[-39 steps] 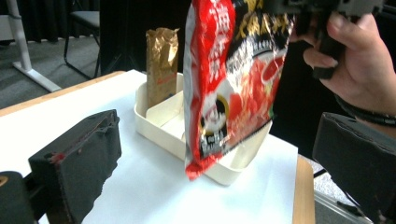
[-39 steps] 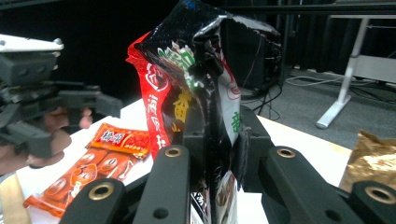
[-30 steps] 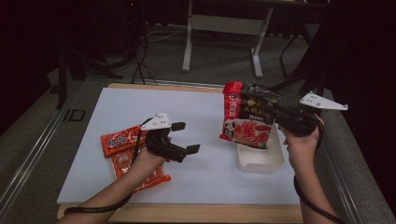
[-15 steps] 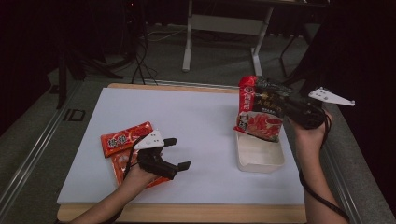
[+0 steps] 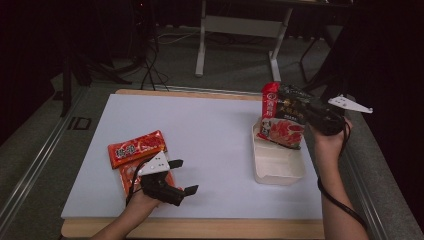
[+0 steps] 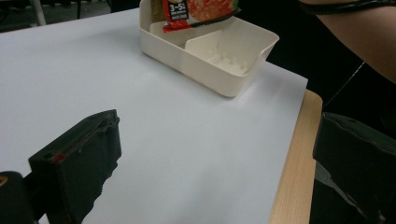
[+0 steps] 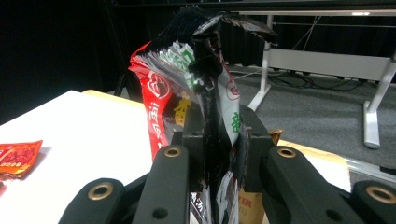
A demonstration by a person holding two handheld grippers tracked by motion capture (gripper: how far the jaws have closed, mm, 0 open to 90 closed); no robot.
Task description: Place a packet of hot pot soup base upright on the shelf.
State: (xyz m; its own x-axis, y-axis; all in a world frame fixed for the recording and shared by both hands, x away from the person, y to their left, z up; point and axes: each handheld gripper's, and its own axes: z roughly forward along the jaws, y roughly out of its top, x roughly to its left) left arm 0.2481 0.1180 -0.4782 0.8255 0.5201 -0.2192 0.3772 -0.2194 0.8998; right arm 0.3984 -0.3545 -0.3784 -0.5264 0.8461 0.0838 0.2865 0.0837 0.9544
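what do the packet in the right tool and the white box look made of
Packet: thin glossy plastic film, it seems; it crinkles and glints where the right tool pinches it. Box: probably moulded plastic, matte cream, with smooth rounded corners and a thin divider.

The desk [image 5: 210, 130] has a white top with a wooden rim showing along its near and far edges. Two red snack packets [image 5: 136, 148] lie overlapping near its near left corner, and a cream plastic container [image 5: 277, 167] sits by its right edge.
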